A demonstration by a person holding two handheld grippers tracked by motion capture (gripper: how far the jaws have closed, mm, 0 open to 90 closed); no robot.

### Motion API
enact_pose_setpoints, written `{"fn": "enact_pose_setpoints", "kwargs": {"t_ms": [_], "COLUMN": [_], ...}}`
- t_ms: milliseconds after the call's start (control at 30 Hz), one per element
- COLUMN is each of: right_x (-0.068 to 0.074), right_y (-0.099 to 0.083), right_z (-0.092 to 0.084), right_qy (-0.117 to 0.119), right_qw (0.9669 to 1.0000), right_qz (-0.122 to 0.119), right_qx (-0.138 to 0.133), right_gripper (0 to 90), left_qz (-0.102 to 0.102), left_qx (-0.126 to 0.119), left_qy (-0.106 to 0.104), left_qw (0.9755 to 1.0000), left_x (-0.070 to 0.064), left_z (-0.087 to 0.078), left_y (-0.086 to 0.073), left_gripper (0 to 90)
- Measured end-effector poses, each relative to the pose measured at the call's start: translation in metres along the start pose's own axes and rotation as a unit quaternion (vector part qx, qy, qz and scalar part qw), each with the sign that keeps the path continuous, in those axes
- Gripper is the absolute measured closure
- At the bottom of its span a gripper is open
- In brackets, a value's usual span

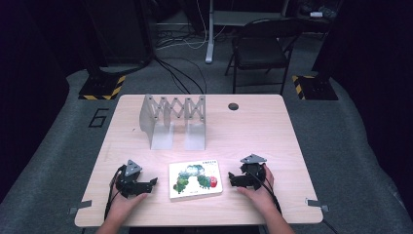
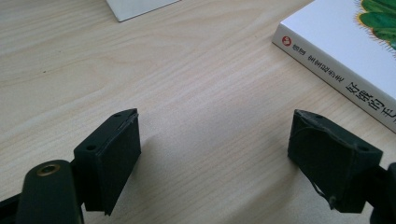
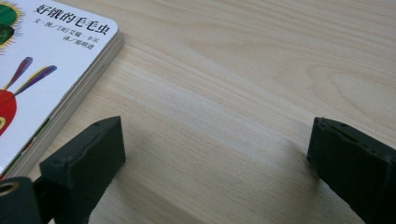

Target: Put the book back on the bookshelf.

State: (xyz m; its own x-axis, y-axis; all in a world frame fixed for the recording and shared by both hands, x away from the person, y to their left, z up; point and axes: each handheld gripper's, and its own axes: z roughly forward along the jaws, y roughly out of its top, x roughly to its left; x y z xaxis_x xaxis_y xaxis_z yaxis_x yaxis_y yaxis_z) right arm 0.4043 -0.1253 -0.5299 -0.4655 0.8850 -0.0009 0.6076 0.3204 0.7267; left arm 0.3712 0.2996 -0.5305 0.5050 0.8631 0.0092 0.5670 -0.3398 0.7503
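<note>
I see the picture book (image 1: 195, 179) lying flat on the wooden table (image 1: 263, 131), cover up, near the front edge and about in the middle between my two grippers. Its cover is white with a green caterpillar and a red head, and its spine with printed characters faces my left side.

At 9 o'clock from the book, the left gripper (image 1: 152, 182) rests low on the table, just beside the book but not touching it. In the left gripper view its jaws are spread wide with only bare wood between them, and the book's spine (image 2: 336, 77) lies at about 2 o'clock from them.

At 3 o'clock from the book, the right gripper (image 1: 232, 177) sits close to the book's right edge, also apart from it. In the right gripper view its jaws are spread too, nothing between them, and the book's corner (image 3: 56, 60) lies at about 10 o'clock, near the left jaw. I can see the thick board pages at that edge.

Farther away, at 12 o'clock from the book, a grey metal rack (image 1: 174, 121) with folding crossed bars stands upright on the table. At about 1 o'clock, near the far edge, there is a small dark round hole (image 1: 233, 106). Behind the table a folding chair (image 1: 260, 48) stands on the floor.
</note>
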Motion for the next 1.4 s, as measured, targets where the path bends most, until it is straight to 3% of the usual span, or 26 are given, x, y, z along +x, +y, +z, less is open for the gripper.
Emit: {"fn": "enact_pose_setpoints", "kwargs": {"t_ms": [267, 400, 733, 833, 900, 933, 1000, 1033, 1067, 1167, 1267, 1400], "right_x": [0.002, 0.003, 0.006, 0.008, 0.008, 0.007, 0.009, 0.007, 0.009, 0.01, 0.012, 0.016], "right_y": [0.0, 0.001, 0.001, 0.001, 0.001, 0.001, 0.001, 0.002, 0.003, 0.004, 0.006, 0.01], "right_z": [0.0, 0.002, 0.002, 0.001, 0.0, -0.001, -0.002, -0.003, -0.005, -0.007, -0.009, -0.012], "right_qy": [-0.002, 0.003, -0.006, -0.005, -0.004, -0.001, 0.003, 0.005, 0.005, 0.014, 0.012, 0.031], "right_qw": [1.0, 1.0, 0.9999, 0.9999, 0.9999, 0.9999, 0.9999, 0.9998, 0.9999, 0.9998, 0.9993, 0.999], "right_qz": [0.004, 0.003, 0.008, 0.009, 0.003, -0.006, 0.0, -0.012, -0.003, -0.015, -0.036, -0.03], "right_qx": [-0.002, 0.005, 0.006, -0.005, -0.015, -0.012, -0.015, -0.013, -0.008, -0.005, -0.007, -0.011], "right_gripper": [5.1, 1.3, 1.2, 11.0, 16.9, 18.5, 26.8, 31.3, 35.6, 47.4, 48.5, 50.4], "left_qz": [0.0, 0.009, -0.005, -0.004, -0.013, -0.016, -0.02, -0.02, -0.026, -0.033, -0.03, -0.034], "left_qx": [0.004, 0.011, 0.005, 0.009, -0.002, -0.001, 0.002, -0.001, -0.006, -0.016, -0.015, -0.01], "left_qy": [0.0, -0.005, 0.006, 0.005, 0.013, 0.015, 0.017, 0.022, 0.022, 0.014, 0.016, 0.01], "left_qw": [1.0, 0.9999, 1.0, 0.9999, 0.9998, 0.9998, 0.9997, 0.9995, 0.9994, 0.9992, 0.9993, 0.9993], "left_x": [0.0, -0.001, -0.003, -0.002, -0.003, -0.002, -0.001, -0.001, -0.001, -0.001, -0.001, -0.003], "left_z": [0.0, 0.0, 0.002, 0.001, 0.001, 0.0, -0.003, -0.005, -0.006, -0.013, -0.017, -0.018], "left_y": [0.001, 0.002, 0.002, 0.003, 0.002, 0.002, 0.002, 0.003, 0.003, 0.006, 0.007, 0.008], "left_gripper": [17.4, 14.6, 15.1, 16.3, 19.5, 21.7, 26.8, 28.1, 28.3, 31.5, 33.7, 33.5]}}
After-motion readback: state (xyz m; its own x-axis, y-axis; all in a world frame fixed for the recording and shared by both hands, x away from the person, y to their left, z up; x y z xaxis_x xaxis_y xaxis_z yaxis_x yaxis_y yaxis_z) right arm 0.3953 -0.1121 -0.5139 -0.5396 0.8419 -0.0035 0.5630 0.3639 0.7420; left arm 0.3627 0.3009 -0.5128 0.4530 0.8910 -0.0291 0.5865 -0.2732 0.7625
